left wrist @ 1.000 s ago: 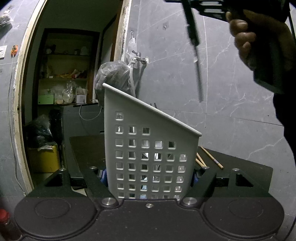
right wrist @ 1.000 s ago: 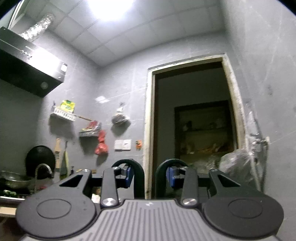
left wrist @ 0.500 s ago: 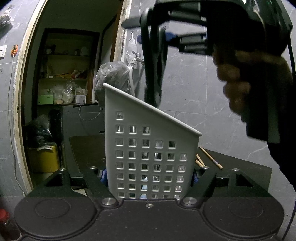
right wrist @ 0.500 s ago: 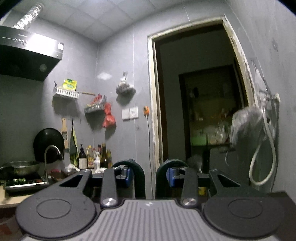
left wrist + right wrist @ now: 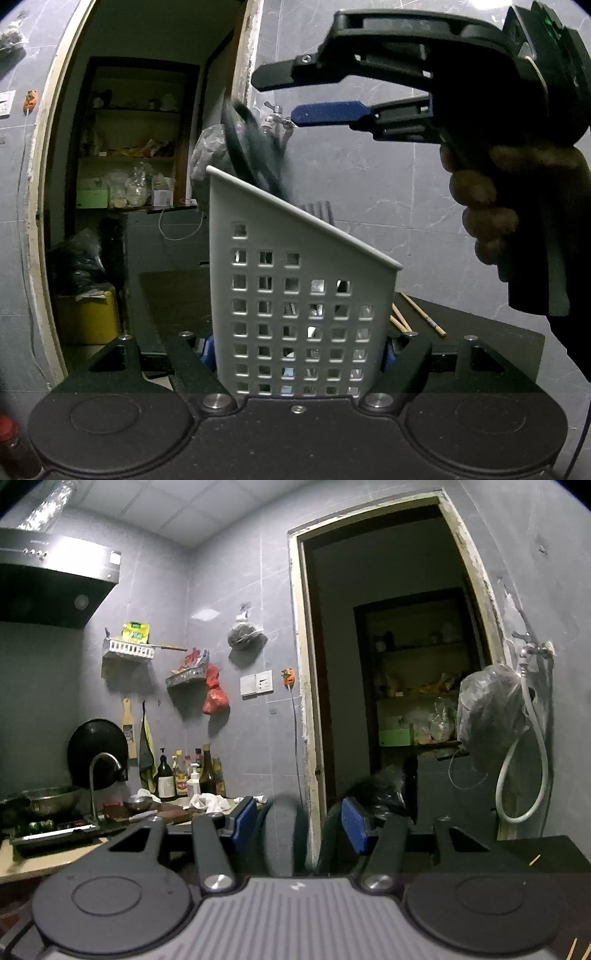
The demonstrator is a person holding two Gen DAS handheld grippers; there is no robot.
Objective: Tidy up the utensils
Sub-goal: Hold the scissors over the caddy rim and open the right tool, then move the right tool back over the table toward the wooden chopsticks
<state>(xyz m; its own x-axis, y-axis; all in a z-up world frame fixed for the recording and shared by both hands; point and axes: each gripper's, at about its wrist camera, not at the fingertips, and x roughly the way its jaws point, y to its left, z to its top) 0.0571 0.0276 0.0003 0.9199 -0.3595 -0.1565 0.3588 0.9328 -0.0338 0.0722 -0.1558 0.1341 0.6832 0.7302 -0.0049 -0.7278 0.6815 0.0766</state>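
My left gripper (image 5: 297, 354) is shut on the base of a white perforated utensil holder (image 5: 295, 295), which stands upright on a dark table (image 5: 480, 332). Above the holder's rim, a hand holds my right gripper (image 5: 277, 98) pointing left. Its jaws are opening and the blue pads (image 5: 332, 112) stand apart. A black utensil (image 5: 255, 155), blurred by motion, sits just under them with its lower end inside the holder. In the right wrist view the same utensil (image 5: 284, 834) is a dark blur between the spread fingers of the right gripper (image 5: 297, 823), and neither pad touches it.
Wooden chopsticks (image 5: 421, 317) lie on the table behind the holder to the right. A grey tiled wall (image 5: 406, 184) rises behind, with a tap and hose (image 5: 532, 738). A doorway (image 5: 140, 147) opens at the left. A sink counter with bottles (image 5: 184, 775) lies at the far left.
My right gripper came down over the holder with the black utensil hanging from it, and its jaws have spread. The utensil has slipped down into the holder. The left gripper and holder stayed put.
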